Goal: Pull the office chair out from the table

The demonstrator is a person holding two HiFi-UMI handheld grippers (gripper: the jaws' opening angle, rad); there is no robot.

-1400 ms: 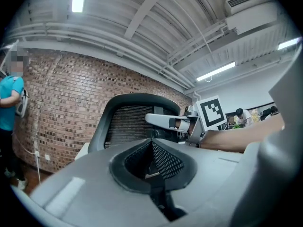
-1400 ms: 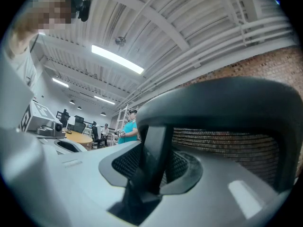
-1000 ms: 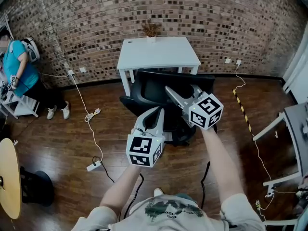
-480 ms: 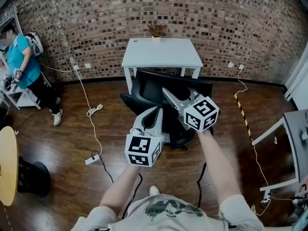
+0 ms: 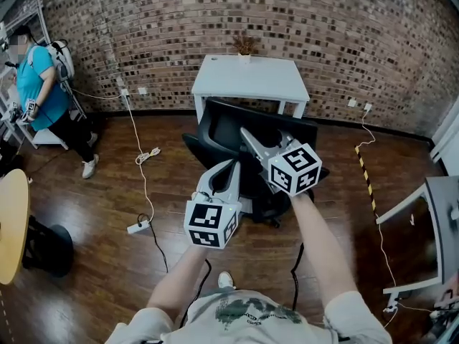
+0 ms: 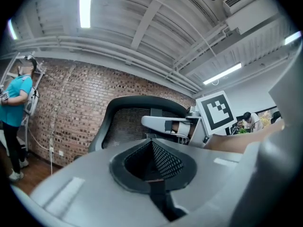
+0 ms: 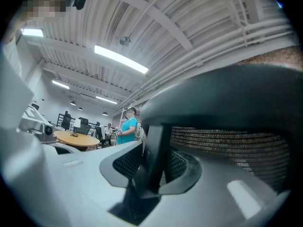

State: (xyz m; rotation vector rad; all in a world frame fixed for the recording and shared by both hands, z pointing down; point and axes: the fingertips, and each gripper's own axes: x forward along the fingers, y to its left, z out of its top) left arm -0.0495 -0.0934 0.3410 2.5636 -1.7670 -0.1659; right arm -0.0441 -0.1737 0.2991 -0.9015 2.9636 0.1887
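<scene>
The floor (image 5: 100, 185) is dark polished wood, and the back wall (image 5: 143, 27) is rough brick. Overhead there is a ribbed white ceiling with a long strip light (image 6: 86, 6). A small white table (image 5: 251, 83) stands against the brick, with a little dried plant (image 5: 245, 45) at its far edge.

The black office chair (image 5: 228, 124) sits just in front of that table, its backrest close to the table's front edge and turned slightly askew. The right gripper (image 5: 248, 136) has its fingers clamped on the dark rim of the backrest, and a bar of the frame runs up between the pads. The left gripper (image 5: 237, 165) is held lower and beside it, near the chair. Its fingers are closed together at the tips, and I can see nothing between them.

A white cable (image 5: 136, 138) trails from the wall across the floor to a power strip (image 5: 138, 228) left of the chair. A person in a teal shirt (image 5: 36, 74) stands far off to the left, and a round wooden table (image 5: 11, 224) pokes in nearer that side. To the right there is a strip of yellow-and-black tape (image 5: 366, 178) on the floor and the corner of a white-legged desk (image 5: 434, 213), both well apart from the chair.
</scene>
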